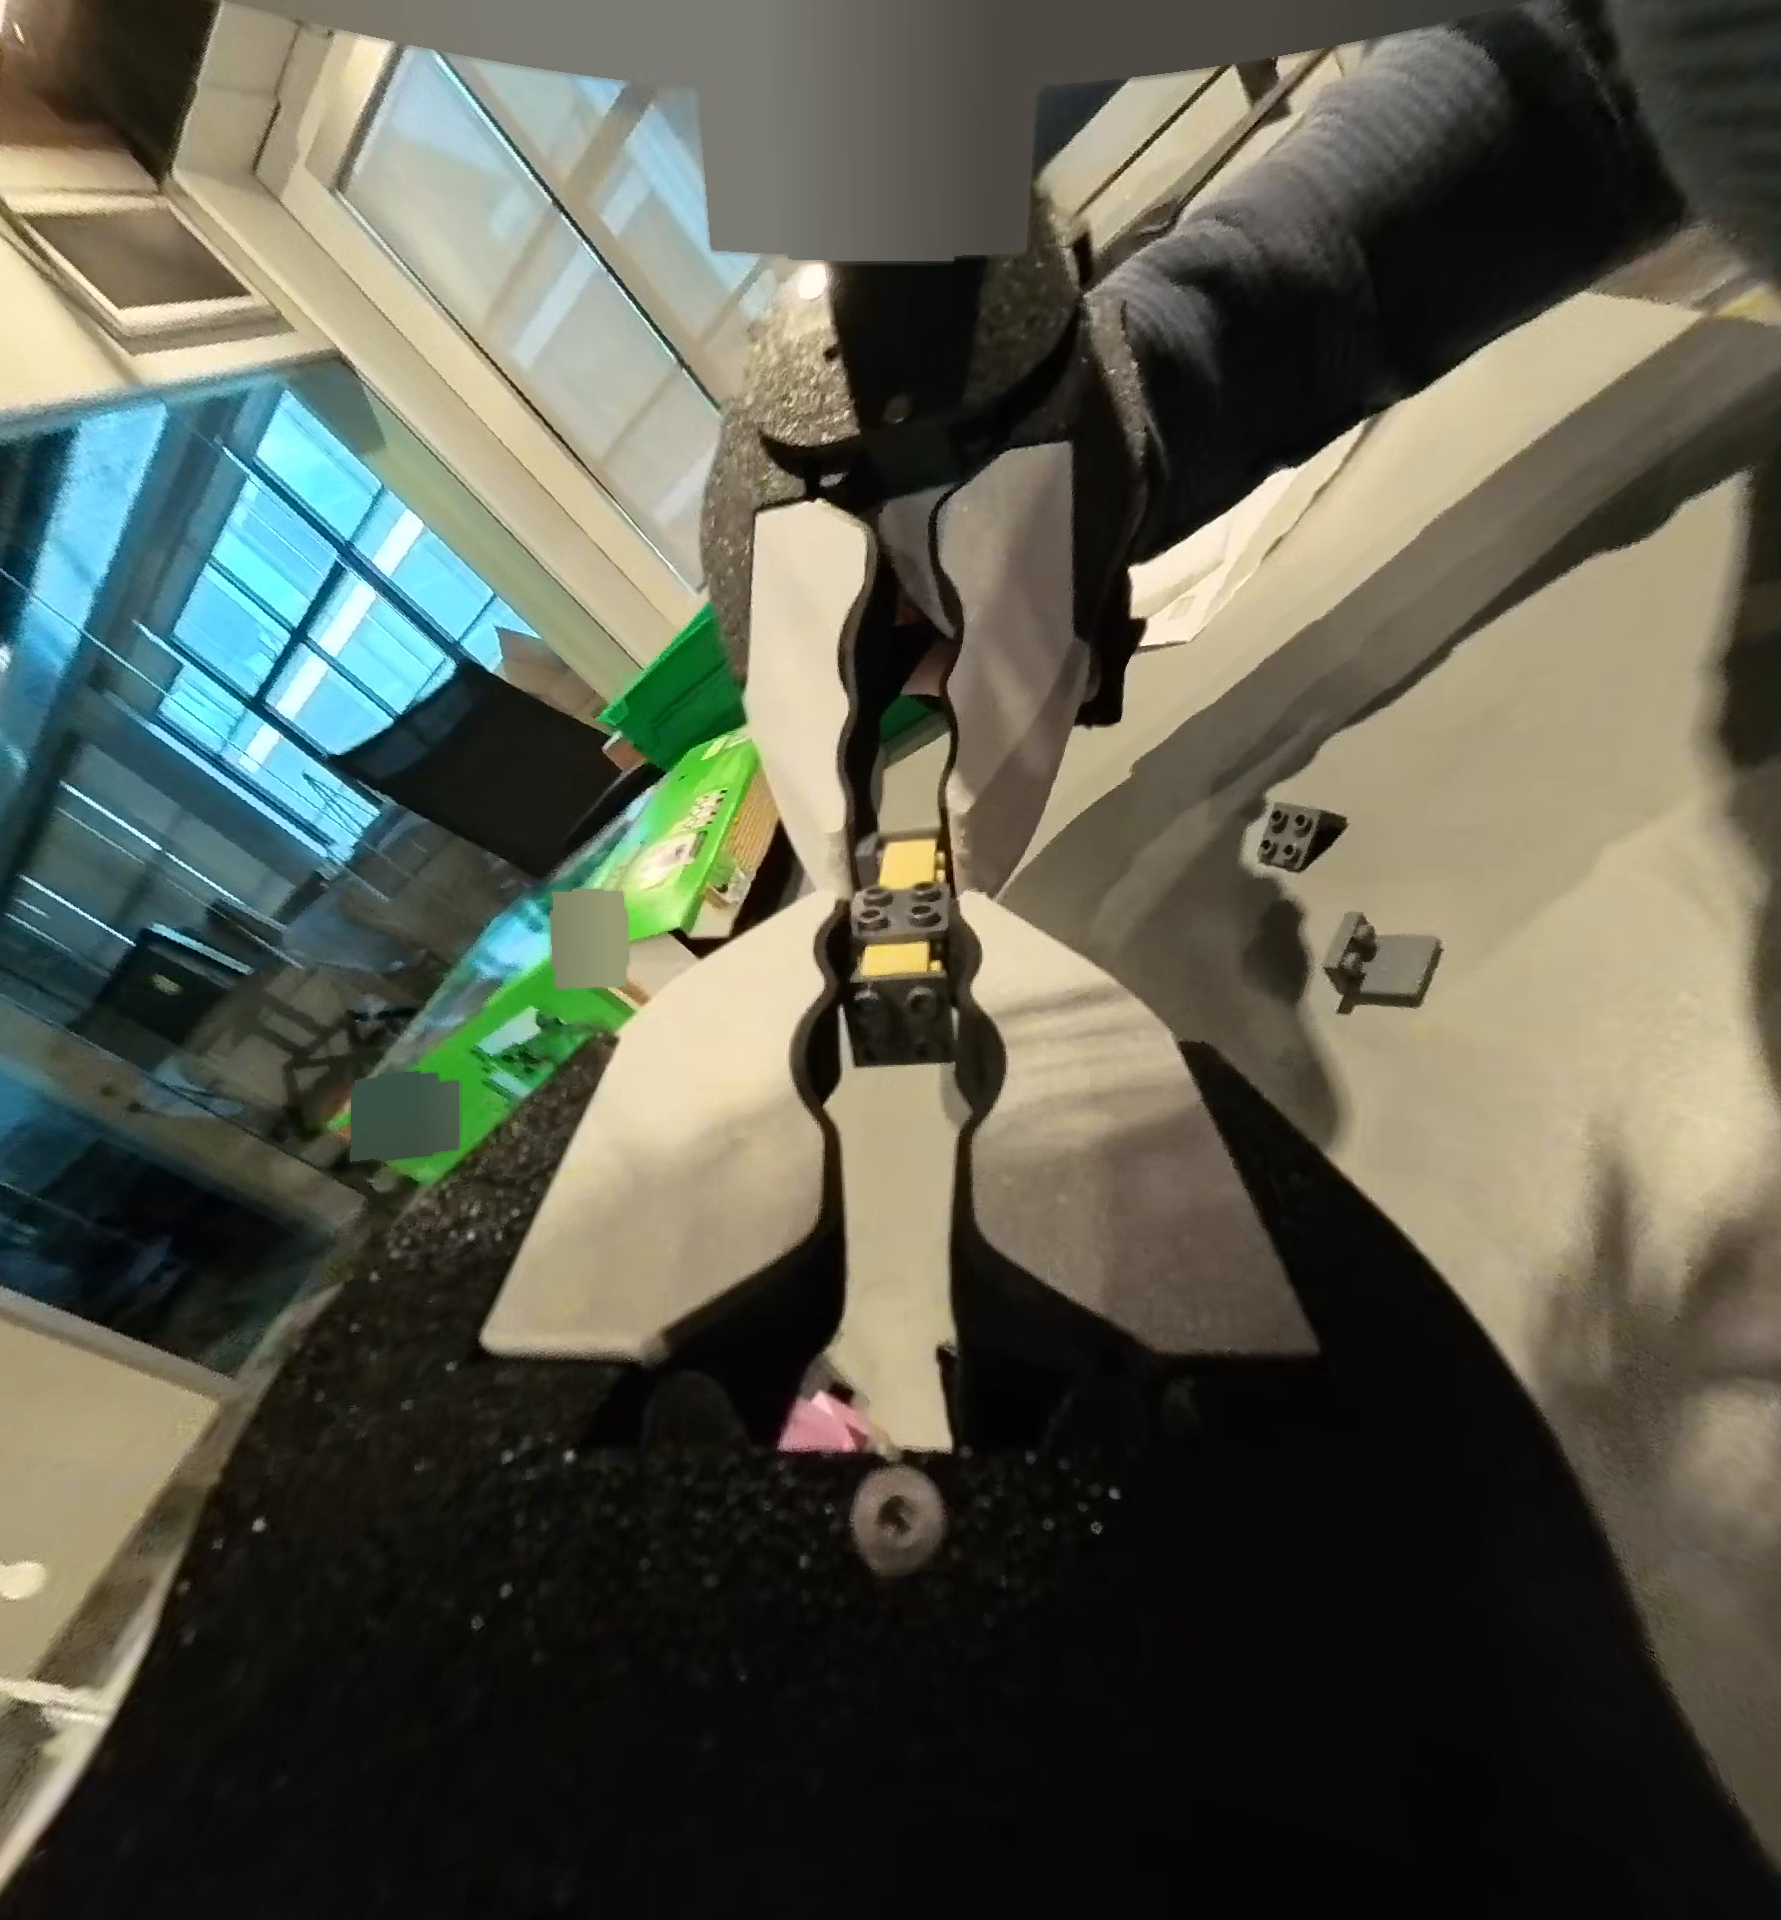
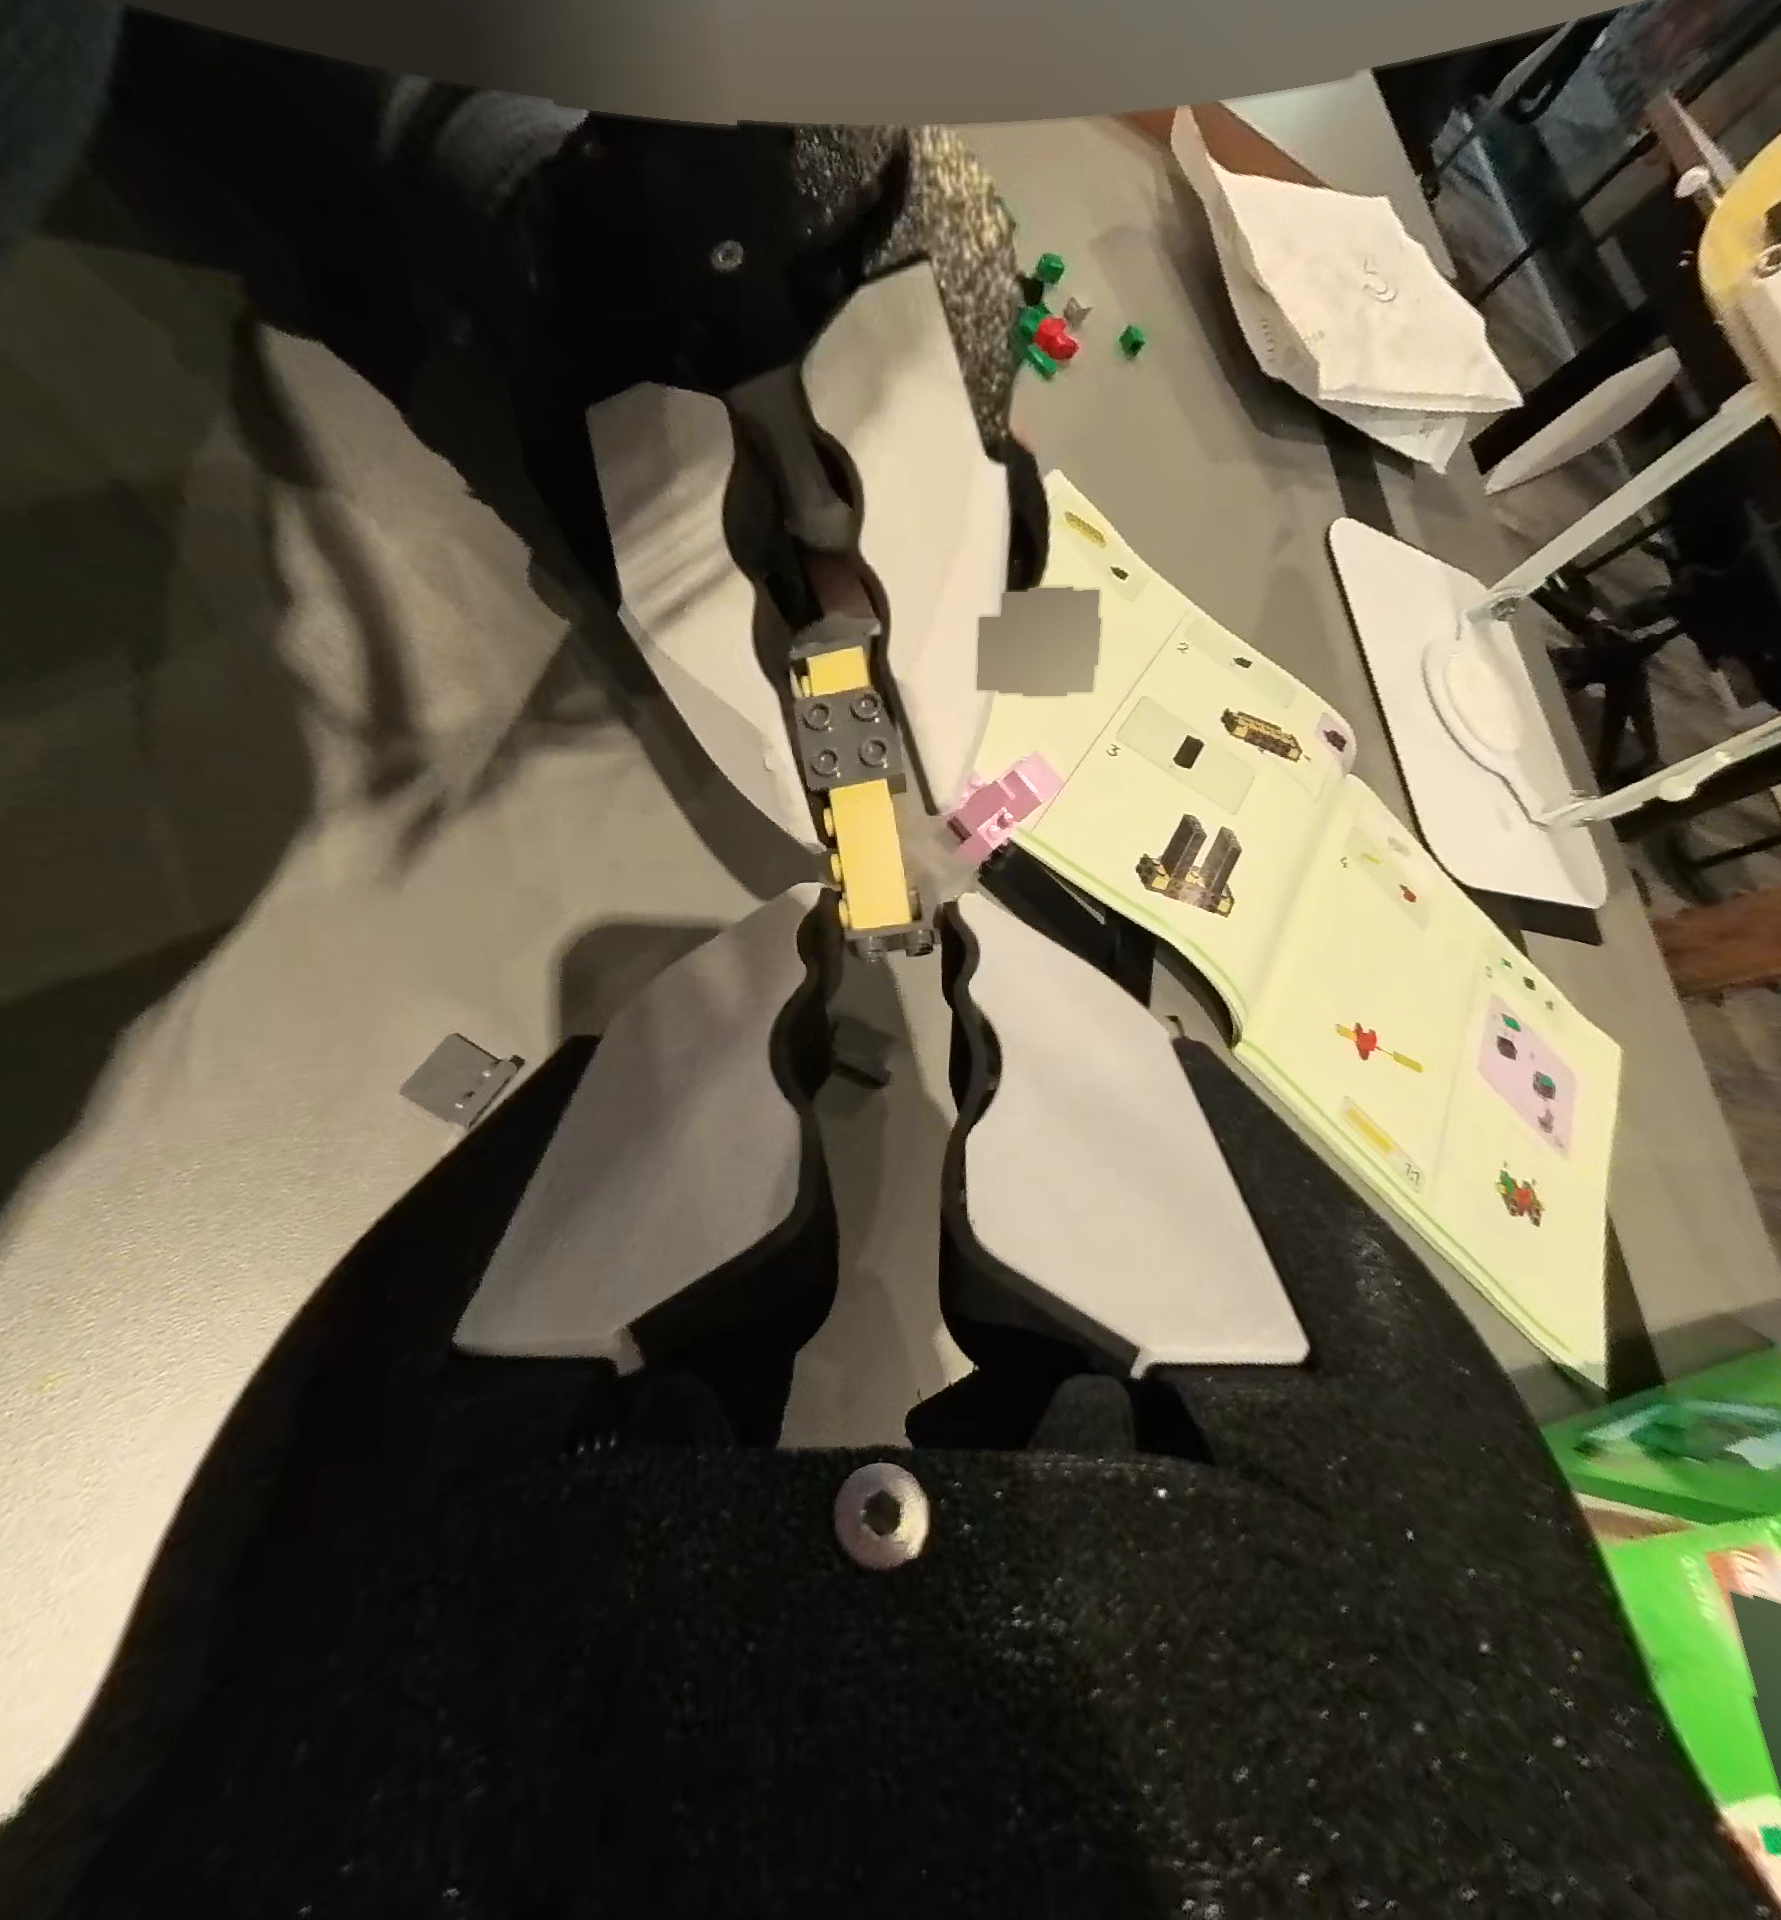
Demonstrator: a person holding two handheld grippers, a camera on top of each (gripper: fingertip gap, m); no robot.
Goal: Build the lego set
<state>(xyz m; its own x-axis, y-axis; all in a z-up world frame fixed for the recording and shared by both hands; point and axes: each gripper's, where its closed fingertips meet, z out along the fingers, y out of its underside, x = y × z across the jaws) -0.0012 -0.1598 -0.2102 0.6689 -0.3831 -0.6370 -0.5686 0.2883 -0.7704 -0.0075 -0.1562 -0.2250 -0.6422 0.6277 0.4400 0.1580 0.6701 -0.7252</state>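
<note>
- Sub-assembly (image 2: 860, 805): yellow bar with dark 2x2 plate on its middle and dark end pieces, held in the air over the table (image 2: 190, 1039) between both grippers.
- Left gripper (image 1: 901, 971): closed on one end.
- Right gripper (image 2: 881, 925): closed on the other end.
- Progress looks early: manual (image 2: 1281, 883) open at the first steps.
- Left to add: hinge plate (image 1: 1379, 961), dark 2x2 (image 1: 1293, 836), pink piece (image 2: 1000, 805), green and red bits (image 2: 1052, 327).

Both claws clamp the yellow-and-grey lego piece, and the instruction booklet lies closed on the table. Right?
Not quite. The instruction booklet lies open on the table, pages showing, as the right wrist view shows. The rest holds: left claw and right claw both clamp the yellow-and-grey lego piece.
</note>
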